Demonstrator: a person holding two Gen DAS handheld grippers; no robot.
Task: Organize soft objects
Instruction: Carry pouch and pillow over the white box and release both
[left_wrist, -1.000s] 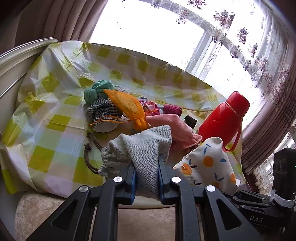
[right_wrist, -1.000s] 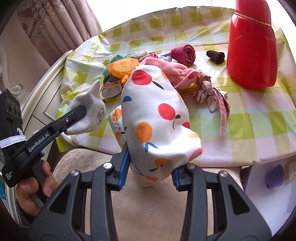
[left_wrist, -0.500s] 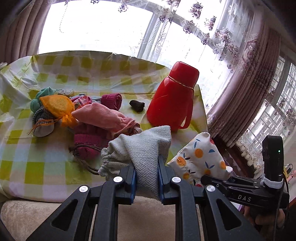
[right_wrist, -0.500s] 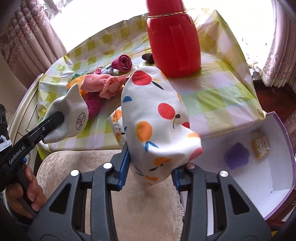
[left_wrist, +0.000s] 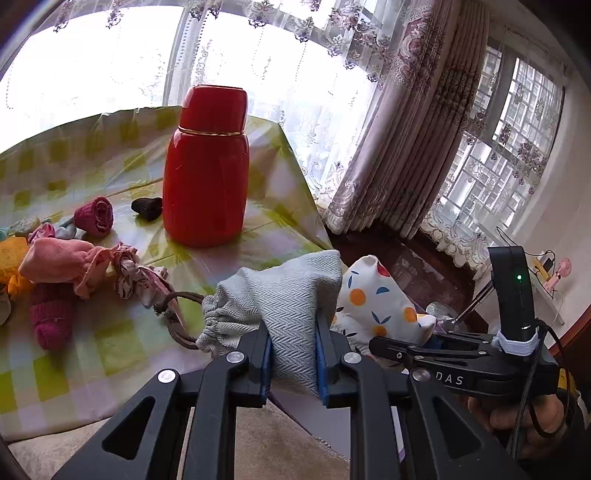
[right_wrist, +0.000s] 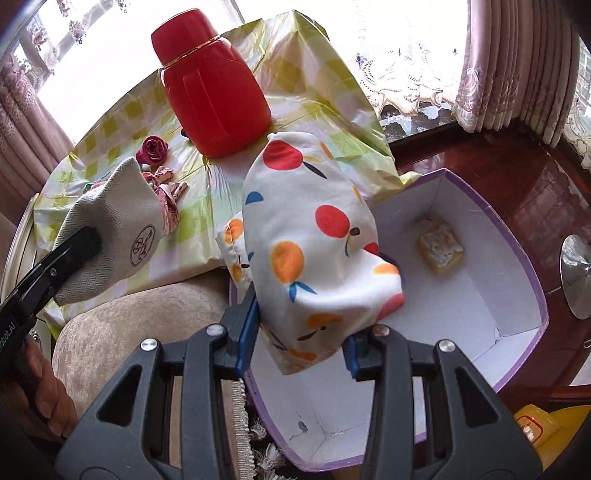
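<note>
My left gripper (left_wrist: 293, 354) is shut on a grey herringbone drawstring pouch (left_wrist: 284, 295), held above the near edge of the checked tablecloth (left_wrist: 110, 343). In the right wrist view that grey pouch (right_wrist: 110, 225) hangs at the left. My right gripper (right_wrist: 301, 341) is shut on a white pouch printed with red and orange fruit (right_wrist: 314, 236), held over a white box with a purple rim (right_wrist: 524, 266). The fruit pouch (left_wrist: 376, 299) also shows to the right in the left wrist view. A yellow sponge-like block (right_wrist: 439, 247) lies inside the box.
A tall red flask (left_wrist: 205, 170) stands on the table. Left of it lie a pink pouch (left_wrist: 59, 262), a magenta sock (left_wrist: 51, 321), a rolled dark red sock (left_wrist: 94, 216) and a small dark lump (left_wrist: 147, 208). A beige cushioned seat (right_wrist: 129, 325) sits below. The floor is dark red wood (right_wrist: 535, 166).
Both grippers swung to the right with their pouches, away from the pile of soft things. The purple-rimmed box has come under the fruit pouch in the right wrist view.
</note>
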